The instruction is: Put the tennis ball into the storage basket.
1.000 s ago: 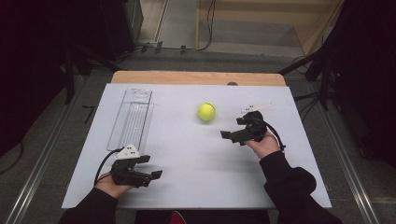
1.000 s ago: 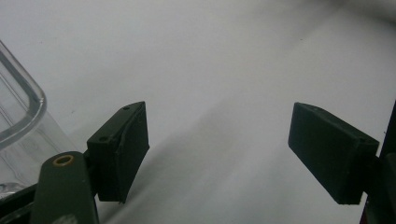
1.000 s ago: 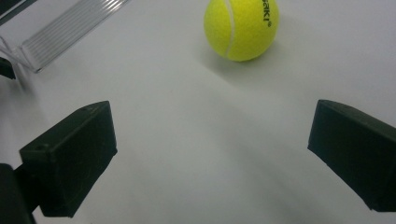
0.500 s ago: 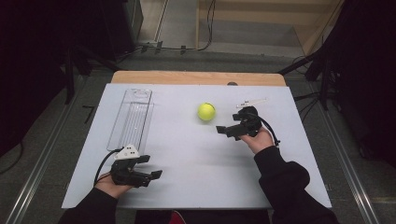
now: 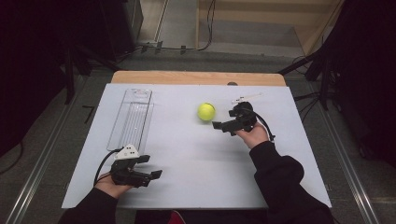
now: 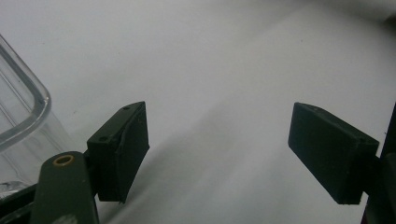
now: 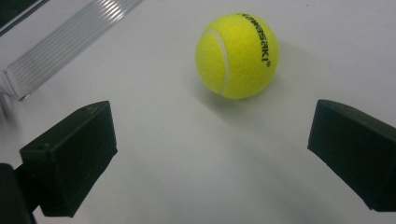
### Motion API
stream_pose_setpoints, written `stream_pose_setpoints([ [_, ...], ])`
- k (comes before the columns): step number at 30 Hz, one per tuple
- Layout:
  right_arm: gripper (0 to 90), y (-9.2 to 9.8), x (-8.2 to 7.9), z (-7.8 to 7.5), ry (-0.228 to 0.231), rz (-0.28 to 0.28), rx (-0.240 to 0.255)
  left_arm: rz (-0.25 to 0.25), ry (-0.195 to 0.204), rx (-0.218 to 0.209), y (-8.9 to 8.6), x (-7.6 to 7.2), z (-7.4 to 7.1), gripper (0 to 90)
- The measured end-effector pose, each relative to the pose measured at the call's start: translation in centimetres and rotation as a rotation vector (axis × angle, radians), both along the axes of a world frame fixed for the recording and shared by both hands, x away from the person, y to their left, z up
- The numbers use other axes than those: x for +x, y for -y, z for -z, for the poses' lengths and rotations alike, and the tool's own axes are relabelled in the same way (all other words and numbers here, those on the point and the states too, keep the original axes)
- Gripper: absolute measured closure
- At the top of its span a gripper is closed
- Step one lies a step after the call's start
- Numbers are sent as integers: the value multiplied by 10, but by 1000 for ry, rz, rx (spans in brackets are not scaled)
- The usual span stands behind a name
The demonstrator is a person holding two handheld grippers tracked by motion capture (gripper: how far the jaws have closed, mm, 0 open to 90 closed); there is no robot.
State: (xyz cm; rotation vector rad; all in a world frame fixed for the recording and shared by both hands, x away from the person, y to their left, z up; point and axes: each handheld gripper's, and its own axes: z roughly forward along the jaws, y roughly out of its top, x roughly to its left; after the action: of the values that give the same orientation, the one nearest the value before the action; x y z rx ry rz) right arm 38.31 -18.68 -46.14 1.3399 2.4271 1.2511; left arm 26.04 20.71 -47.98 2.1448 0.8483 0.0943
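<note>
High view: white table (image 5: pixel 196 177); yellow tennis ball (image 5: pixel 206 111) near far middle, clear plastic tray (image 5: pixel 130 119) at left. Right gripper (image 5: pixel 218 126) just beside ball, jaws spread, aimed at it, likely lining up grasp. Left gripper (image 5: pixel 152 168) parked near front edge, clear of work.

Left gripper view: jaws wide apart, nothing between; tray corner (image 6: pixel 23 107) at left.

Right gripper view: ball (image 7: pixel 236 55) ahead, centred between parted jaws, untouched.

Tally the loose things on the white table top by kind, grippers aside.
Tennis ball: 1
Clear plastic tray: 1
Small white stick-like item near the far edge, too small to identify: 1
Total: 3
</note>
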Motion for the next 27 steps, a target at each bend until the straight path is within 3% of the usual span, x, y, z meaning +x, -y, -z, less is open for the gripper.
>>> stream_pose_setpoints([
  [11, 0, -12, 13, 4, -4, -14, -14, 1, -2, -2, 0, 0, 0, 212],
  [27, 0, -20, 26, -4, 4, -10, -10, 4, -9, -3, 0, 1, 1, 211],
])
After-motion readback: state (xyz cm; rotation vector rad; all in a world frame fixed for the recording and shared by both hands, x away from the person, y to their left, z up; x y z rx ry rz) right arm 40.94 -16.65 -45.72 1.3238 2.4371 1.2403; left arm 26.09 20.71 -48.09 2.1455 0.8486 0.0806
